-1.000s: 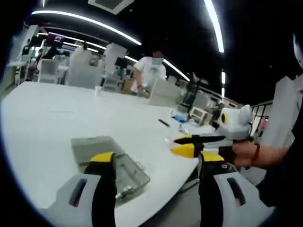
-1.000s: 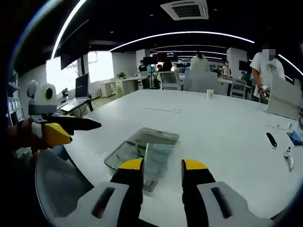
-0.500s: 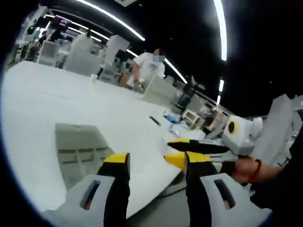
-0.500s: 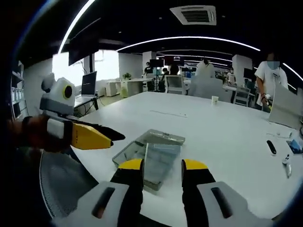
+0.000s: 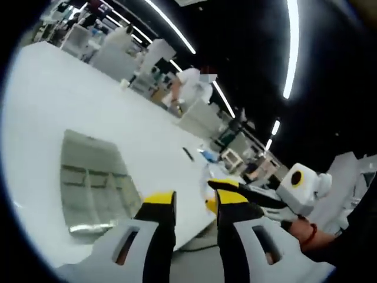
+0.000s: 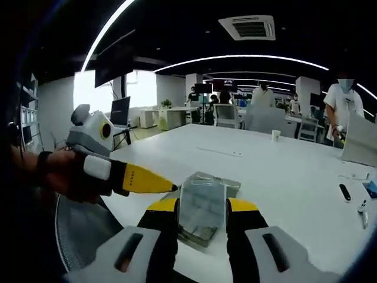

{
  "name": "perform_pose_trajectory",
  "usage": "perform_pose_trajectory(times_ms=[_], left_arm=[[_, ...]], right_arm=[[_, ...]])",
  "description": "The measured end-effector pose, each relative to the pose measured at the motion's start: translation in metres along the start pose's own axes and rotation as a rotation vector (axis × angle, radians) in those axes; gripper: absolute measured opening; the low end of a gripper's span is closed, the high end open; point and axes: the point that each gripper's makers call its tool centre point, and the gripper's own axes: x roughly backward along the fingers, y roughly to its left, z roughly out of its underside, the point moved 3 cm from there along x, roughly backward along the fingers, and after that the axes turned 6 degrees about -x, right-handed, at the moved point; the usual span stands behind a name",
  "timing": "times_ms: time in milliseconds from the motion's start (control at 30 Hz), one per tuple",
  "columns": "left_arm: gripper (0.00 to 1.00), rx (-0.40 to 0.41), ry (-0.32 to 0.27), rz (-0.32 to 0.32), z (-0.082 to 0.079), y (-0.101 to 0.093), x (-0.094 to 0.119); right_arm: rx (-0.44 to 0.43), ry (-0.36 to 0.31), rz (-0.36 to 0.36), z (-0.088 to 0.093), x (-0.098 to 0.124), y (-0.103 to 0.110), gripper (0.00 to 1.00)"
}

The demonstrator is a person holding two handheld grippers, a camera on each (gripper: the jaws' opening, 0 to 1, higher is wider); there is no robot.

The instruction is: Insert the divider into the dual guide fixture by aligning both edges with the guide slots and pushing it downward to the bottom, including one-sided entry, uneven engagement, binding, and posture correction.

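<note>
My right gripper (image 6: 202, 206) is shut on the divider (image 6: 202, 194), a clear flat panel standing upright between its yellow-tipped jaws. Just behind the panel lies the guide fixture (image 6: 224, 182), a shallow clear tray on the white table. In the left gripper view the same fixture (image 5: 94, 183) lies flat to the left, close to the table's near edge. My left gripper (image 5: 195, 200) is open with a narrow gap and nothing in it. It hovers off the table edge and reaches into the right gripper view as a yellow point (image 6: 168, 187). The right gripper (image 5: 232, 188) comes in from the right.
The white table (image 6: 283, 165) stretches far back, with a cup (image 6: 275, 135) and a black remote (image 6: 343, 191) on it. A grey mesh chair (image 6: 82, 230) stands below the near edge. People stand at desks beyond, one in white (image 5: 191, 85).
My left gripper's jaws have closed from wide apart to a narrow gap. Both cameras have moved closer to the fixture. The divider has stayed in the right jaws.
</note>
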Motion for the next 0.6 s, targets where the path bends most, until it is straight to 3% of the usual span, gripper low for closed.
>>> perform_pose_trajectory(times_ms=[433, 600], left_arm=[[0.00, 0.045, -0.011, 0.035, 0.000, -0.002, 0.002], [0.00, 0.017, 0.007, 0.039, 0.004, -0.003, 0.003]], right_arm=[[-0.010, -0.016, -0.031, -0.001, -0.006, 0.014, 0.27], [-0.011, 0.006, -0.037, 0.003, -0.007, 0.014, 0.27]])
